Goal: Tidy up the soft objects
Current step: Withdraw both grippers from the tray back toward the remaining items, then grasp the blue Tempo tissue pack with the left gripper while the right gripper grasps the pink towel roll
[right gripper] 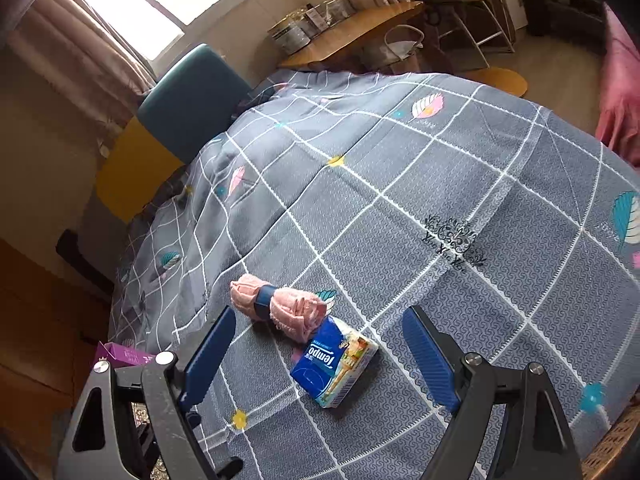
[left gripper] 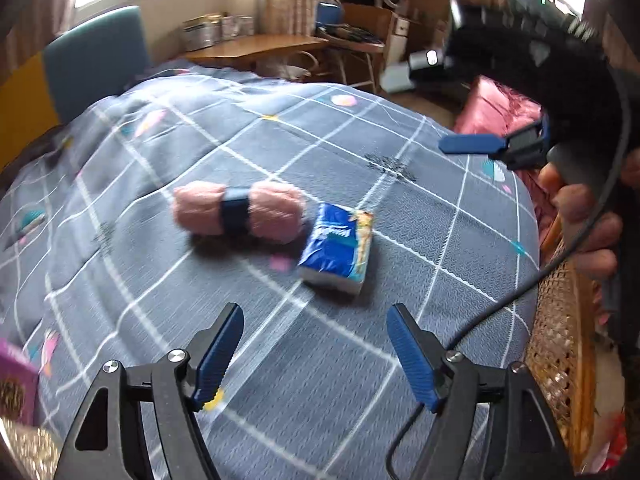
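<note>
Left wrist view: the left gripper [left gripper: 316, 352] hangs over a bed covered by a grey checked quilt [left gripper: 160, 280], its two blue-padded tongs spread wide apart with nothing between them — only bare quilt shows in the gap. At about twelve o'clock from the tongs lies a blue tissue pack [left gripper: 336, 248], flat on the quilt. Just beside it, at ten o'clock from the pack, lies a pink cloth roll [left gripper: 240, 212] bound round its middle by a dark blue band; roll and pack look close together, and whether they touch is hard to tell here. At two o'clock, the right gripper [left gripper: 472, 146] shows side-on near the edge of the picture, held by a hand [left gripper: 584, 224] with a black cable running past it. A woven cane surface [left gripper: 560, 340] sits at the bed's edge at three o'clock.

Right wrist view: the right gripper [right gripper: 320, 356] is also over the quilt [right gripper: 440, 160], tongs wide apart and gripping nothing. The tissue pack [right gripper: 334, 368] lies between the tongs — not touched by either. The pink roll [right gripper: 280, 308] lies at eleven o'clock from the pack, its end resting against the pack's top edge. A purple box [right gripper: 124, 354] shows at nine o'clock, off the bed's side.
</note>
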Tool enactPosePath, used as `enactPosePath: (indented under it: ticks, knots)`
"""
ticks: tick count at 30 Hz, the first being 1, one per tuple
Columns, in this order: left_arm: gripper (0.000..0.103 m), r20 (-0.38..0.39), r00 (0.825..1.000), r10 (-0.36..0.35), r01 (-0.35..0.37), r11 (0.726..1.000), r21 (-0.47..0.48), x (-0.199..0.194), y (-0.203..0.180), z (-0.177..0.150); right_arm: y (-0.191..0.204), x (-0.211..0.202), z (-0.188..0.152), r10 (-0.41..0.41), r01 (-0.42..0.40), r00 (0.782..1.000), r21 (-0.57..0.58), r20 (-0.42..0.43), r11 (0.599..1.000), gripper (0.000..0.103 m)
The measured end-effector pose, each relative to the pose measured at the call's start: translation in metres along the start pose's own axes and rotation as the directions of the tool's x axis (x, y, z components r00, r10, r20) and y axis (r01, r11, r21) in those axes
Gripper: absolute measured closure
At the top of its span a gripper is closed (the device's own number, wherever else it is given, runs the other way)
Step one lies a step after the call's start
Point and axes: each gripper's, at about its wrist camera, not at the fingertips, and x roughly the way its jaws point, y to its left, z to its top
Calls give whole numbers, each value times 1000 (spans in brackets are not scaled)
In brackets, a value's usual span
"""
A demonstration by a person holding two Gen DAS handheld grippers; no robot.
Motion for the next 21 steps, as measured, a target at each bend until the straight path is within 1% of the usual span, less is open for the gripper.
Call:
enactPosePath:
  ticks: [2,4,11,12,13,14,15,16,17,21]
  knots:
    - [23,-27,1000,-13,14,1000,21,18,-7,9,-2,-2,3,17,-17,1000,3,4,1000,16]
    - [22,-41,999,-26,27,999,31,32,-12,17,-3,-3,5,23,-23,1000,1,7,1000,16]
    - [22,-79,997,-6,12,997,71,72,-22,37,-17,-4,9,39,-40,999,32,16,999,15]
    - [22,-85,996,12,-6,998,67,77,-22,39,-20,-3,9,43,-43,999,38,14,998,15]
    - [24,-80,996,34,-30,998,60,80,-20,41,-21,-2,9,44,-45,999,43,13,998,15]
    - [26,-81,996,31,-27,998,50,83,-18,42,-22,0,9,40,-41,999,47,12,998,15]
    - [32,-92,996,14,-11,999,35,86,-17,42,-23,1,8,38,-38,999,47,11,998,15]
    - [46,-95,995,14,-12,1000,23,89,-16,42,-24,3,9,36,-37,999,48,8,998,15]
    - [46,-95,995,28,-26,1000,15,90,-14,41,-25,5,9,32,-33,999,52,7,998,15]
    - [47,-69,998,-2,3,1000,3,80,-13,30,-23,11,12,44,-44,999,51,0,998,15]
